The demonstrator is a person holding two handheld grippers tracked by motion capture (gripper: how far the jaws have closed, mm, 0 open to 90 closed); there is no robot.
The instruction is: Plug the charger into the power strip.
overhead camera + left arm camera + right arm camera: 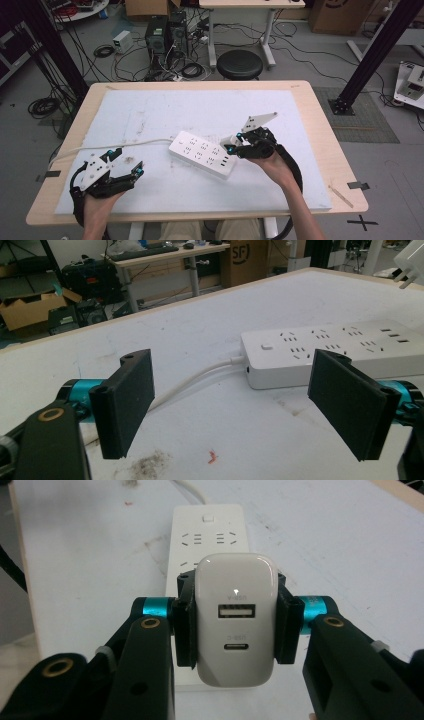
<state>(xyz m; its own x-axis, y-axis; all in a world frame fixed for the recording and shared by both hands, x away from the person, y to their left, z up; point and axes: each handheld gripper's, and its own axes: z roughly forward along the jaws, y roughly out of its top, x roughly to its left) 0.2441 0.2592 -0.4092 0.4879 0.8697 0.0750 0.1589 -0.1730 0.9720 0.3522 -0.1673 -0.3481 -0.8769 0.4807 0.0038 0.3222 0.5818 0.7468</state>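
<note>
Charger (236,625), white with two ports, sits clamped in the right gripper (235,625) above the power strip (210,535); left gripper (235,405) gapes empty.

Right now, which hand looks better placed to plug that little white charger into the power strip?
The right. Its gripper already clamps the white charger and hovers just above the power strip. The left gripper stands open and empty, off to the strip's cable end, so it could at most steady the strip.

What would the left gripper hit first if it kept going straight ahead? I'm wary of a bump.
Probably the power strip: it lies ahead of the open left gripper, with its cable nearer between the jaws. Depth is hard to judge.
</note>
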